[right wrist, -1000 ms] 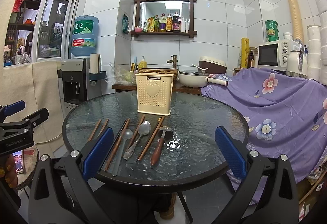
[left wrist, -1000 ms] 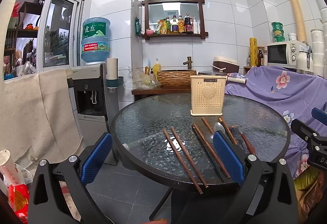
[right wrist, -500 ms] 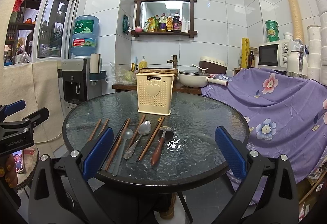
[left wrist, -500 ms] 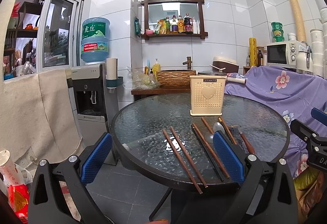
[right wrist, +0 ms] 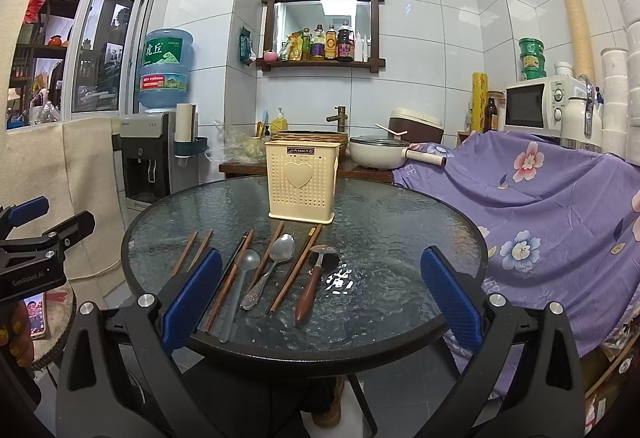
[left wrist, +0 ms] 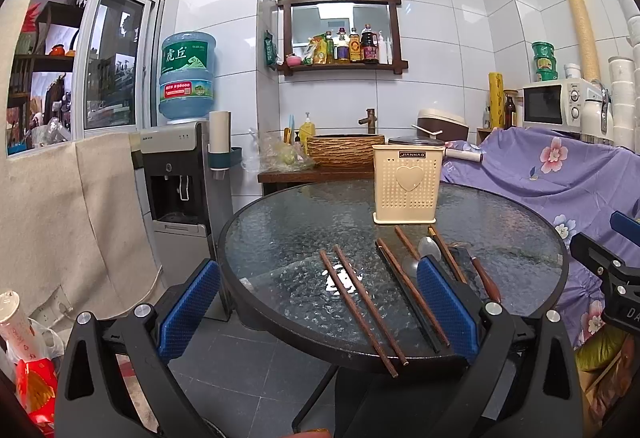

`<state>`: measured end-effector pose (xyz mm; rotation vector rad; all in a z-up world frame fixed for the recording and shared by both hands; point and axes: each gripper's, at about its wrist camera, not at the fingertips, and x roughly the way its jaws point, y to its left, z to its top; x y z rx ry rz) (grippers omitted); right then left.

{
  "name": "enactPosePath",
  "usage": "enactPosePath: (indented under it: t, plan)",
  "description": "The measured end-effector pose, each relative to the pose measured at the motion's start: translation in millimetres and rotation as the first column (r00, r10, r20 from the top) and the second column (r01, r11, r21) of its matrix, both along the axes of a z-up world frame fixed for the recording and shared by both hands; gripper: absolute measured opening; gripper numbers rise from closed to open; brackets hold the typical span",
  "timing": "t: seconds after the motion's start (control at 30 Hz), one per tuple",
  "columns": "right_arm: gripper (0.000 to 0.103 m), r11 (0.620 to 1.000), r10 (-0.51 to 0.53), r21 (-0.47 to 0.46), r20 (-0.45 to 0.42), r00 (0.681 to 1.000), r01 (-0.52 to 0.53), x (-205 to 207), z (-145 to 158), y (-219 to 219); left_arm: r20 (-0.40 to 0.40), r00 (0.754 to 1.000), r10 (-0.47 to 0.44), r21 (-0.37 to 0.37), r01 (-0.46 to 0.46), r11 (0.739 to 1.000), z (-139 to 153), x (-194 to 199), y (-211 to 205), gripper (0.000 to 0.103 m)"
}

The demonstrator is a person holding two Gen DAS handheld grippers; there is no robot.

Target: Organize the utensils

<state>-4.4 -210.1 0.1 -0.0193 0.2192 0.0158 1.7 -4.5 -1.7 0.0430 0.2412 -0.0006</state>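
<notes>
Both grippers spread wide and empty; risk of thin chopsticks rolling off the slick glass table if pinched off-centre before reaching the holder.

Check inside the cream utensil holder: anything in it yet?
Nothing sticks out above the cream utensil holder's rim. Its perforated walls hide the interior, so small items cannot be ruled out.

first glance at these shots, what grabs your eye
A cream utensil holder with a heart on its front stands upright near the middle of the round glass table. In front of it, chopsticks and spoons lie loose in a row. Both the left gripper and right gripper are open at the table's near edge, holding nothing.
</notes>
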Motion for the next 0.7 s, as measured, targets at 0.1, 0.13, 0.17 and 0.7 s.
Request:
enactPosePath:
  t: [0.1,0.13,0.17,0.7]
  plan:
    - [0.098,1.0,0.001,0.0,0.0,1.0,-0.001,0.1,0.0,-0.2,0.0,1.0,0.001,0.0,-0.001,1.0,0.0,0.1,-0.3,0.097]
    - [0.098,1.0,0.0,0.0,0.0,1.0,0.0,0.2,-0.1,-0.1,0.0,1.0,0.001,0.0,-0.001,1.0,0.0,0.1,0.0,0.097]
    - [0.098,1.0,0.0,0.0,-0.001,1.0,0.0,0.3,0.3,-0.5,-0.001,1.0,0.0,0.0,0.0,1.0,-0.2,0.0,-0.7,0.097]
    - [0.098,1.0,0.003,0.003,-0.003,1.0,-0.003,-0.6,-1.9,1.2,-0.002,1.0,-0.001,-0.001,0.001,1.0,0.4,0.5,0.9,0.097]
